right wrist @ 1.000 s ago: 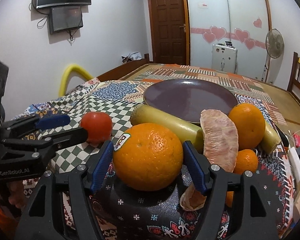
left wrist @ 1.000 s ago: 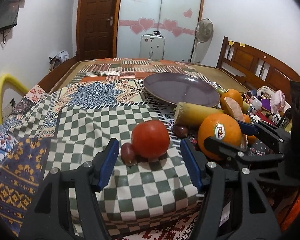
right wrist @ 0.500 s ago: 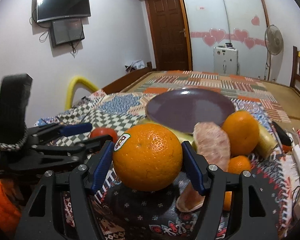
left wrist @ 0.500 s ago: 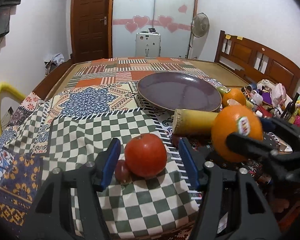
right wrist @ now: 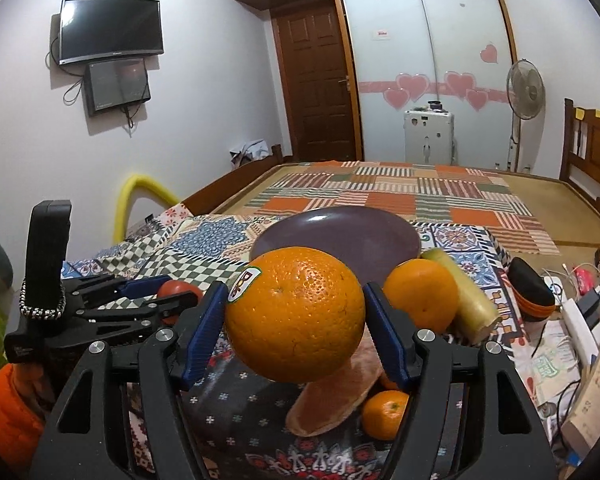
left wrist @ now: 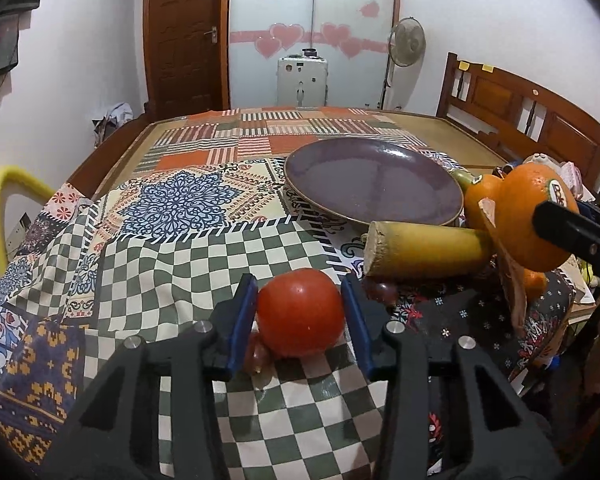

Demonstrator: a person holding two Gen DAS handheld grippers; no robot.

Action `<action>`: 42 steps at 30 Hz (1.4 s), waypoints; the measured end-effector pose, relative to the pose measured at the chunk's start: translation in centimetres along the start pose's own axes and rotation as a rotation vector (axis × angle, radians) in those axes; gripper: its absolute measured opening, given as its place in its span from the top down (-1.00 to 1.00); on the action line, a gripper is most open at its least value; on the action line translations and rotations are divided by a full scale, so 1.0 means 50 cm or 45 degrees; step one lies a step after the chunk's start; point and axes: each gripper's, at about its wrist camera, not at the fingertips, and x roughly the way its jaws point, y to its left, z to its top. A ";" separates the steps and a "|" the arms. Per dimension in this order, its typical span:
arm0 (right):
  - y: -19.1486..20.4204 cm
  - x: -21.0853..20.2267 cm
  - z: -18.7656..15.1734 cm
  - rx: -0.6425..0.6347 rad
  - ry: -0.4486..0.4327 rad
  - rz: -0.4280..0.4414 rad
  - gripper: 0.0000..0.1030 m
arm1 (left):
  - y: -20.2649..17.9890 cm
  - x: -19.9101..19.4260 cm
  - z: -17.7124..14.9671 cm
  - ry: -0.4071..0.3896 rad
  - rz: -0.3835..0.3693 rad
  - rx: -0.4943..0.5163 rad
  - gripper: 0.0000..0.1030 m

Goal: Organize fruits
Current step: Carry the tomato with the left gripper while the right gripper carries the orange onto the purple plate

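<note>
The left tongs (left wrist: 300, 320) are squeezing a red tomato (left wrist: 300, 312) from both sides, right at its fat middle, and it is sitting low over the checked cloth (left wrist: 172, 280); I cannot tell if it is touching the cloth. A tomato is looking soft and smooth, so I think a gentle squeeze at the widest part is best, or it may squash or slip. It is round, so it is not pointing any way. A small dark grape (left wrist: 256, 354) is lying just beside it, under the left pad. The right tongs (right wrist: 296, 320) are clamping a big orange (right wrist: 296, 314) at its middle and holding it up in the air above the other fruit. The orange is looking firm and a bit heavy, with bumpy skin that should grip well. Its sticker (right wrist: 244, 284) is facing up and to the left. Below it a peeled pink wedge (right wrist: 332, 392) is lying, soft and easy to tear, I think. Farther on, a long yellow cane piece (left wrist: 424, 254) is lying on its side, its cut end pointing left toward the tomato, looking stiff; the middle looks best to hold. Behind it the purple plate (left wrist: 372, 192) is sitting with nothing in it.
</note>
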 end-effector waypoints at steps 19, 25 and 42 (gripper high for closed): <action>-0.054 -0.017 0.089 -0.083 -0.095 -0.122 -0.27 | -0.018 -0.075 0.121 -0.167 -0.020 0.018 0.19; -0.062 0.006 0.120 -0.125 -0.099 -0.134 -0.27 | -0.033 -0.080 0.177 -0.219 -0.034 0.035 0.19; -0.095 0.133 0.146 -0.170 0.043 -0.119 -0.27 | -0.048 0.065 0.267 -0.138 0.001 0.057 0.19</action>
